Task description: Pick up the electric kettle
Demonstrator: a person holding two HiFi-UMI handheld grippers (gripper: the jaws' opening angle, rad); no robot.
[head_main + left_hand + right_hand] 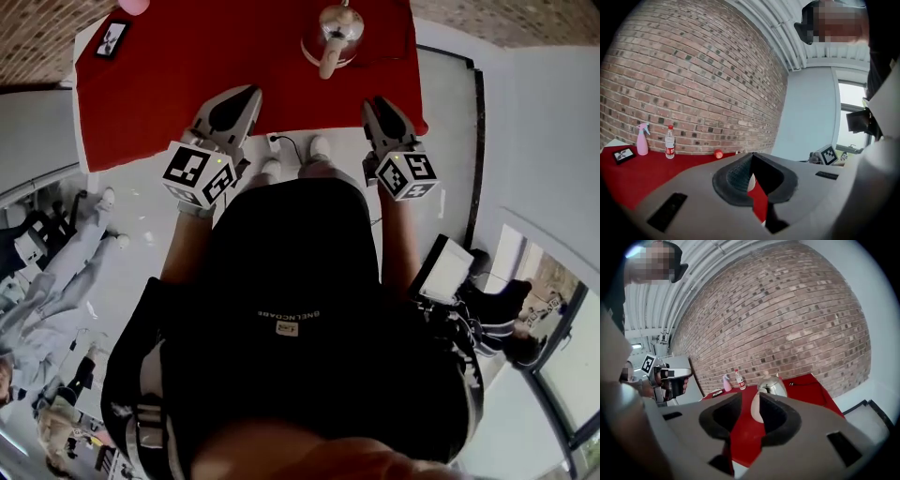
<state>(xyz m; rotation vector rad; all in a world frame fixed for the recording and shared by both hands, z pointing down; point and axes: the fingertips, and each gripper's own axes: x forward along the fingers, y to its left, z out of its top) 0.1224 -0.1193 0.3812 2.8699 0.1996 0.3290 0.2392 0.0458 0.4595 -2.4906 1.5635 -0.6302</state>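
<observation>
Kettle standing on the red-covered surface. Left hand-held gripper pressed together, empty; right hand-held gripper spread, empty. Both are apart from the kettle.

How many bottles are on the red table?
2: a pink spray bottle and a clear water bottle beside it, by the brick wall. Others may be hidden.

Red cloth meets brick wall. Along wall: pink sprayer, bottle, red ball. Card nearby.
</observation>
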